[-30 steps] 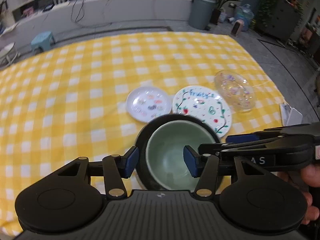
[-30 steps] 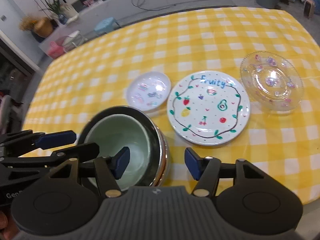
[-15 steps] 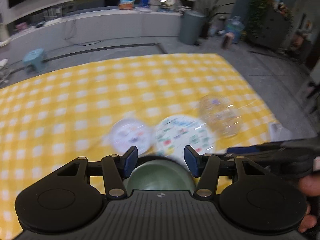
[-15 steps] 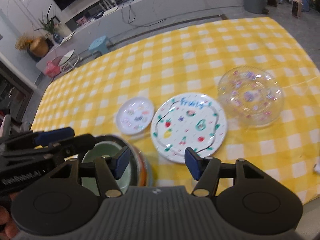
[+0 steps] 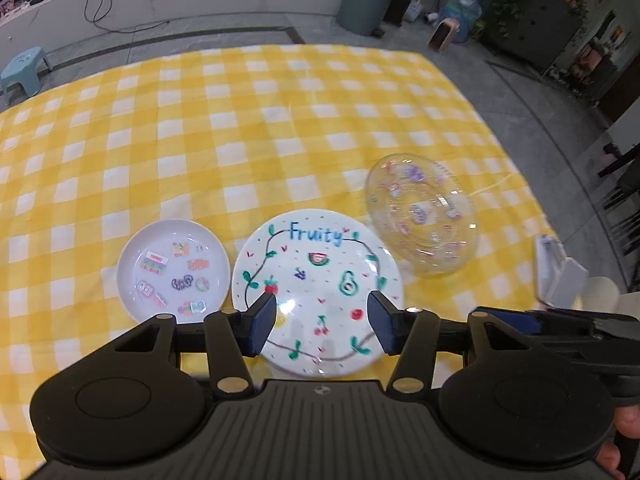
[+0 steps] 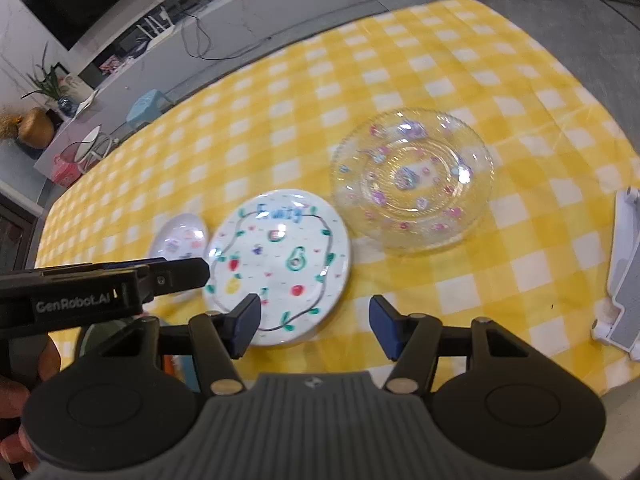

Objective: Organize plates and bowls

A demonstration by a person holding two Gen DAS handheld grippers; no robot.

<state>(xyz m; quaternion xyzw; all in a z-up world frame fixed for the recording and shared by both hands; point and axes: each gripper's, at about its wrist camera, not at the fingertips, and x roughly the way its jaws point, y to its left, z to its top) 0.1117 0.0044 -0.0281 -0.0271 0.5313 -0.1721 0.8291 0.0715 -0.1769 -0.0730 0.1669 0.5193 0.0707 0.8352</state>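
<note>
- Landmark: "Fruity" plate, white with fruit drawings, flat on the yellow checked cloth.
- Left gripper hovers over the near half of that plate, jaws apart, nothing between the pads, no contact visible.
- Right gripper sits just right of the plate's near edge, jaws apart too, empty, only cloth under the gap.
- Small sticker-print plate lies just left of the Fruity plate; rims nearly touch, I can't tell if they do.
- Clear glass plate with purple flowers lies right of and slightly beyond the Fruity plate, rims close.
- Bowl stack: only a sliver shows in the right view, near side of the Fruity plate, behind your left gripper. Treat its position as uncertain.
- White plastic object lies well right of the Fruity plate at the cloth edge.
- Risks, my read:
  - Flat plate gives the pads only a thin rim; a shallow bite could slip and drop it.
  - Prying the rim may drag the cloth and shift all three plates.
  - Neighbours are tight; sliding the Fruity plate sideways could knock the glass one.
  - Your grippers are close together; converging on one rim risks a clash.
</note>
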